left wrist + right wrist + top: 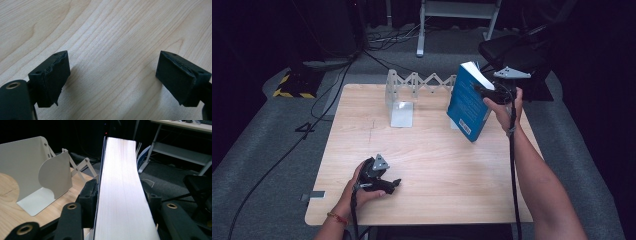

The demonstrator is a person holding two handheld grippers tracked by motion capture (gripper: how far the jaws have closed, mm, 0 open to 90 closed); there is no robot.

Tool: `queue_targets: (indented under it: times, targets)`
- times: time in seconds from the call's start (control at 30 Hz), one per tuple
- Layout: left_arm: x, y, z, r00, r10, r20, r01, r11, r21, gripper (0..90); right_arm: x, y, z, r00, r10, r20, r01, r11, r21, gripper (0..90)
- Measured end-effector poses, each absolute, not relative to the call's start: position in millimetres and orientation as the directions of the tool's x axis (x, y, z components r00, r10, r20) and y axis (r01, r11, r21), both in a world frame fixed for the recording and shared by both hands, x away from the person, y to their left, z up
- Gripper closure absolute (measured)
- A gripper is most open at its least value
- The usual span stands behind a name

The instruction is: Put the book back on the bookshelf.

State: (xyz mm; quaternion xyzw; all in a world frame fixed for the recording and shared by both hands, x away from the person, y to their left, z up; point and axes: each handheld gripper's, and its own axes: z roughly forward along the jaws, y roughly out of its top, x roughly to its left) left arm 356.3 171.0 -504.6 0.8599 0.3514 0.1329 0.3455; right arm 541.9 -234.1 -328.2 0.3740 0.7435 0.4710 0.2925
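Meanwhile, right tool clamps blue book by page edge, tilted above desk near expandable bookend rack, apparently for shelving; left tool rests idle, released.

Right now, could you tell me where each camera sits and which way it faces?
High view: above the person's side, looking forward and down on the wooden table; both forearms, left gripper, right gripper.
Left gripper view: rides that gripper, looking down at bare tabletop between open jaws.
Right gripper view: looks along jaws clamping the blue book, toward the white bookend.
Shared: book and bookend appear in high and right gripper views.
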Motion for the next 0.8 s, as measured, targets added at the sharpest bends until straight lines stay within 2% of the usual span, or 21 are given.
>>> queue_targets:
  times: [0.17,0.4,0.8]
  targets:
    - [356,171,-505,0.719,0.695,-0.017,0.513,-0.514,0.687,12.6,544,-232,-321,-0.587,0.807,-0.061,0.328,0.307,0.893,60.3]
    - [357,171,-505,0.719,0.694,-0.021,0.514,-0.512,0.688,12.5,549,-229,-318,-0.598,0.798,-0.079,0.315,0.324,0.892,61.0]
    - [358,172,-504,0.740,0.673,-0.015,0.497,-0.531,0.686,12.5,558,-213,-315,-0.535,0.832,-0.147,0.259,0.327,0.909,60.7]
